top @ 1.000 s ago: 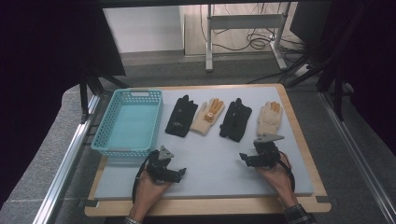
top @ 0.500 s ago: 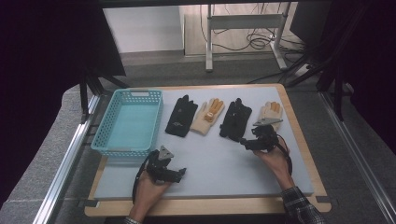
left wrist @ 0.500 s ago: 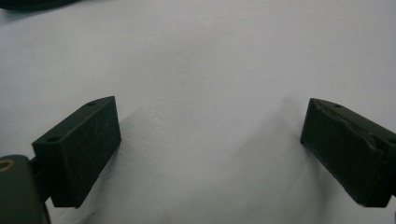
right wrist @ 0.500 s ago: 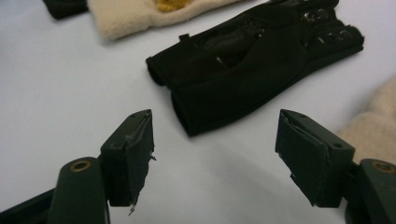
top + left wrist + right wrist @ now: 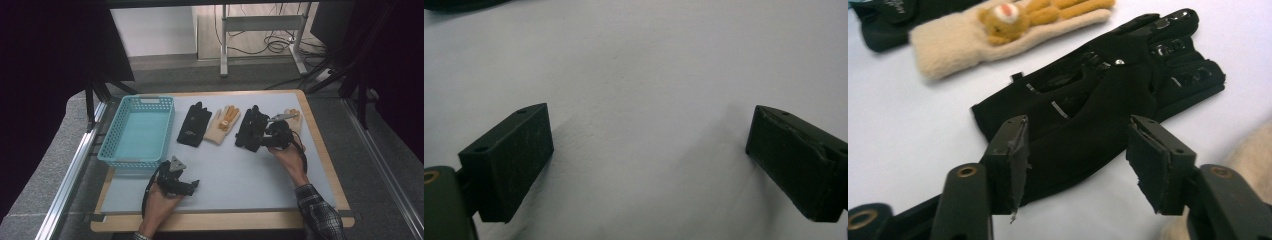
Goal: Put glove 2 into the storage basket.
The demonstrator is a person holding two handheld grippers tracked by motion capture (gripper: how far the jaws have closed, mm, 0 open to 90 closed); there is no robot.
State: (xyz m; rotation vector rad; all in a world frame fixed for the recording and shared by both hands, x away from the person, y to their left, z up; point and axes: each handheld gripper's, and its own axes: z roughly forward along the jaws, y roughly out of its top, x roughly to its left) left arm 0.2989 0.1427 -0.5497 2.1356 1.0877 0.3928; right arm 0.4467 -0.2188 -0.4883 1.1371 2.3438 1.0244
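Note:
Four gloves lie in a row on the mat: a black glove (image 5: 194, 124), a cream glove with an orange bear (image 5: 222, 125), a second black glove (image 5: 251, 127) and a cream glove (image 5: 295, 119) partly behind my right hand. My right gripper (image 5: 265, 140) stands open at the second black glove (image 5: 1098, 95), its jaws either side of the glove's cuff end (image 5: 1075, 165), not closed on it. My left gripper (image 5: 192, 185) rests open near the front of the mat, with bare mat between its fingers (image 5: 649, 165).
A turquoise basket (image 5: 137, 130) with nothing in it stands at the left of the mat, beyond my left gripper. The pale mat (image 5: 240, 185) lies on a wooden board. Metal rails run along both sides of the table. A desk frame stands on the floor behind.
My right gripper has moved forward and left from the mat's front right to the second black glove. The left gripper has stayed put.

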